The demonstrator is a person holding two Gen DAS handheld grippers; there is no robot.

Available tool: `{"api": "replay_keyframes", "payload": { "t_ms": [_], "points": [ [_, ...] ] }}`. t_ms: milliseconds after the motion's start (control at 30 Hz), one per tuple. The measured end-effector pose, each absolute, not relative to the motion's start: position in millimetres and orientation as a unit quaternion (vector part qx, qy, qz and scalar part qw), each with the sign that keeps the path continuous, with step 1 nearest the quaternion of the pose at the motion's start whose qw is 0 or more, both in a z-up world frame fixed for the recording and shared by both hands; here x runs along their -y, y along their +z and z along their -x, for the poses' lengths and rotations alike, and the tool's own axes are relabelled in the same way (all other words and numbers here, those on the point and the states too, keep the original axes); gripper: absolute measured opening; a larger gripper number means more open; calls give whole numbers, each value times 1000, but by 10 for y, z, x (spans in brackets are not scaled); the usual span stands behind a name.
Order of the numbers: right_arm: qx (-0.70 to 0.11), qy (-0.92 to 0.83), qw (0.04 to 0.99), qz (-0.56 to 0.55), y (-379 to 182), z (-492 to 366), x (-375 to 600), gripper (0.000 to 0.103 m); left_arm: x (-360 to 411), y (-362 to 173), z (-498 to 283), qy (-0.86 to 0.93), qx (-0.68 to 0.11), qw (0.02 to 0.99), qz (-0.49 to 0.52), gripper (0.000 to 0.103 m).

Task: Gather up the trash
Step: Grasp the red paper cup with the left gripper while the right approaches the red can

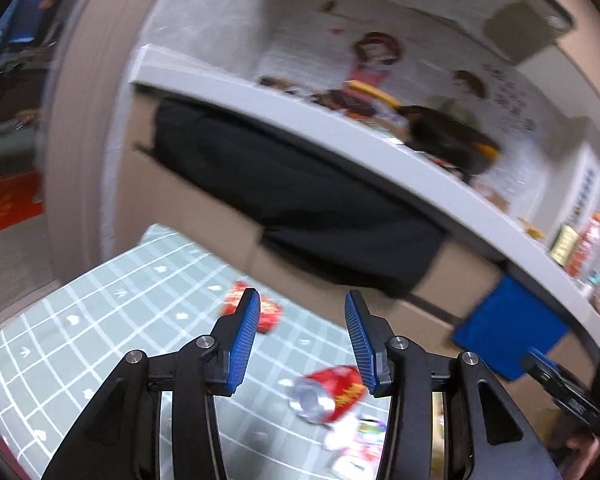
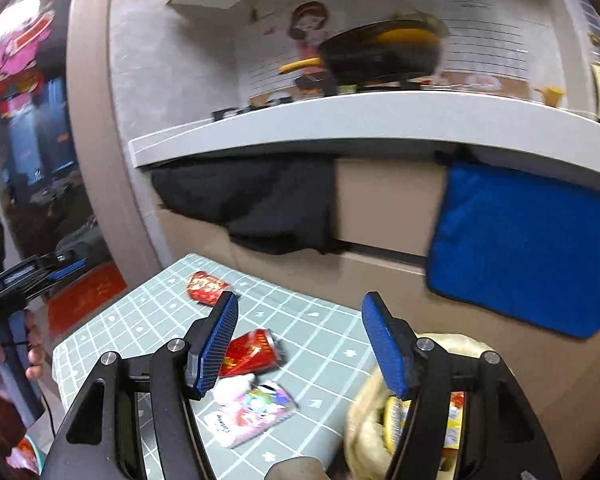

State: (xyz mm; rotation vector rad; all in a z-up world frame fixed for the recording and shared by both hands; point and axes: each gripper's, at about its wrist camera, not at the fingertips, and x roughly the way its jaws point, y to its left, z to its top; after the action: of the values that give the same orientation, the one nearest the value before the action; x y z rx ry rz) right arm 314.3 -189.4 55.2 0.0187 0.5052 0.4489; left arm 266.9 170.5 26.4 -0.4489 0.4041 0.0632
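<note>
Risk, can: the crushed red can lies on its side on the green grid mat; a pinch off its middle would likely roll or squirt it away.
Risk, wrappers: the pink snack packet lies flat at 6 o'clock of the can, hard to get pads under; the red wrapper sits toward the mat's far edge at 11 o'clock and could be nudged off.
Risk, bag: the beige bag, at 4 o'clock of the can, looks soft, so its mouth may fold shut.
Left gripper: spread wide, empty, hovering above the can, tilted.
Right gripper: spread wide, empty, pointed down over mat and bag.
</note>
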Motion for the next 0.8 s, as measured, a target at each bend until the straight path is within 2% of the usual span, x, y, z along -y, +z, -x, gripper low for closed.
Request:
{"api": "replay_keyframes", "payload": {
  "t_ms": [267, 433, 733, 800],
  "points": [
    [-298, 242, 923, -15, 76, -3499, 1612, 62, -2054, -542, -3510, -8, -255, 928, 271, 48],
    [-330, 239, 913, -3, -228, -3669, 1577, 62, -2098, -842, -4044, 10, -262, 933, 245, 48],
    [-380, 228, 897, -4, -659, -3858, 1703, 62, -2376, -1318, -4761, 22, -312, 899, 308, 47],
    [-388, 227, 893, -5, -725, -3893, 1721, 62, -2361, -1371, -4797, 7, -326, 891, 315, 44]
  ]
}}
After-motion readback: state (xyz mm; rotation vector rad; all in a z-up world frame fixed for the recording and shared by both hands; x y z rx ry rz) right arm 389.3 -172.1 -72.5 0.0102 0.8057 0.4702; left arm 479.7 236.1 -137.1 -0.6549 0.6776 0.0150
